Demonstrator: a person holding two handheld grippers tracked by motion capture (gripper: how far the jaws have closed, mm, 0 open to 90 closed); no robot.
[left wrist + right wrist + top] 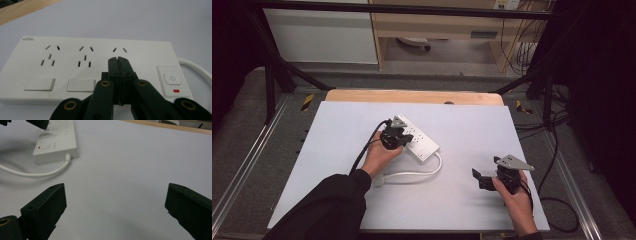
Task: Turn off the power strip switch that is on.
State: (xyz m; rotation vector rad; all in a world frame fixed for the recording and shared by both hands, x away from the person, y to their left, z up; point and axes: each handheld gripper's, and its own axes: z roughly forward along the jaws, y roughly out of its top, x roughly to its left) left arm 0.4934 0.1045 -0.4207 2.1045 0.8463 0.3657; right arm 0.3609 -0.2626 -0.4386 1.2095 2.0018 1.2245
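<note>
Pressing closed left gripper (119,60) onto power strip (75,72) mid-tabletop; could slip off; right gripper (116,207) jaws apart.

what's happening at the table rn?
A person holds a claw in each hand over a white table. The left claw is shut and sits over a white power strip, its tips near the third socket group; whether it touches is unclear. The strip's red indicator by the power button shows. The right claw is open above bare table, apart from the strip and its cord.
</note>
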